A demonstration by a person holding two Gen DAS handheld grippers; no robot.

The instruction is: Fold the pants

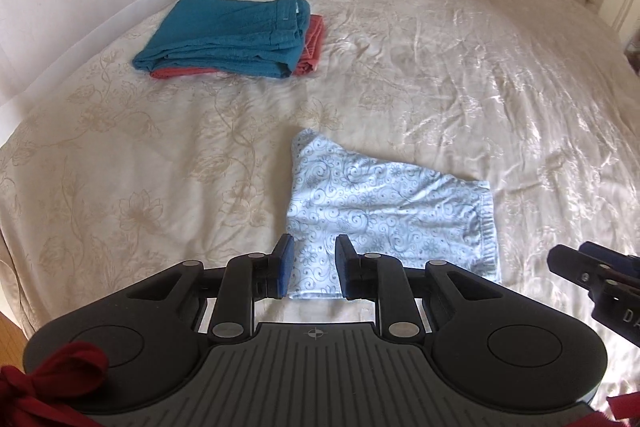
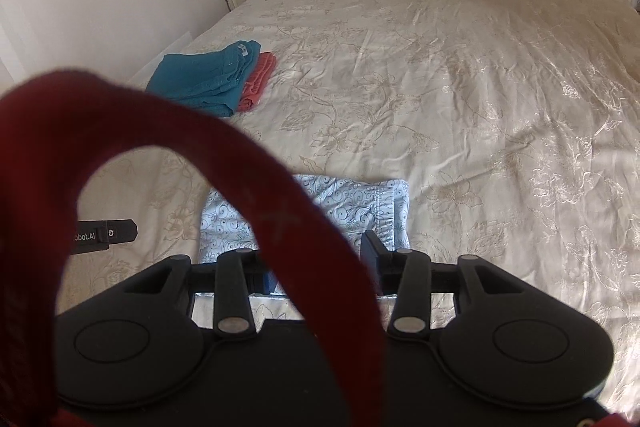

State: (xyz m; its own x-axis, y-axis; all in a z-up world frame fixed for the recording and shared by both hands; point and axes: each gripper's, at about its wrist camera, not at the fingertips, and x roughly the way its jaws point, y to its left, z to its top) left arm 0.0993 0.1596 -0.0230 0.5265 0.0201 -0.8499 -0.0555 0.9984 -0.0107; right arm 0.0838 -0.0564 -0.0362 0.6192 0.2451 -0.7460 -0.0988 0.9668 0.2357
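1. Left gripper [image 1: 313, 267]: fingers [image 1: 283, 267] a little apart, nothing between them. They hang above the pants [image 1: 390, 215], no contact that I can see.
2. Right gripper [image 2: 320, 259]: one finger [image 2: 372, 249] shows, the other is behind a red strap [image 2: 280, 211] close to the lens. From the linkage, the fingers stand well apart and empty. Its tip also shows at the right edge of the left view.
3. Pants: pale blue, floral print, flat on the bed [image 1: 460, 67] just ahead of both grippers.
4. Progress, my read: pants are already folded into a compact, roughly rectangular packet and released. Far-left corner sticks out a bit, so the fold isn't quite square.
5. What's left: possibly moving it onto the stack, teal pants [image 1: 224, 35] over orange pants [image 1: 314, 43], well apart to the far left. Can't tell if that's required.
6. Orientation: long axis runs left-right across both views. Elastic waistband sits at the right end; the fold end is on the left.
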